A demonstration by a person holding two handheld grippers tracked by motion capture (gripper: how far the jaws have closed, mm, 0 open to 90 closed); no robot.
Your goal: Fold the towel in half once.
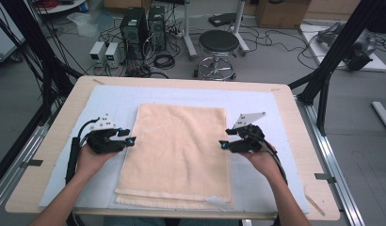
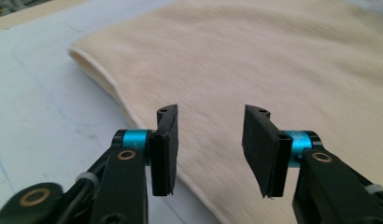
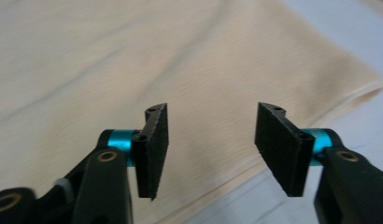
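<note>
A folded cream towel (image 1: 179, 150) lies flat on the white mat in the middle of the table. My left gripper (image 1: 131, 141) hovers at the towel's left edge, its jaws open and empty. In the left gripper view the left gripper (image 2: 209, 149) points across the towel (image 2: 255, 60), whose folded corner lies ahead on the left. My right gripper (image 1: 222, 144) hangs at the towel's right edge, also open. In the right gripper view the right gripper (image 3: 210, 149) has the towel (image 3: 133, 60) beneath and beyond it, with nothing between the jaws.
The white mat (image 1: 261, 108) covers most of the wooden table (image 1: 68, 108). A small white tag (image 1: 218, 202) pokes out at the towel's near right corner. Beyond the table stand a black stool (image 1: 218, 44), computer towers (image 1: 134, 23) and cables on the floor.
</note>
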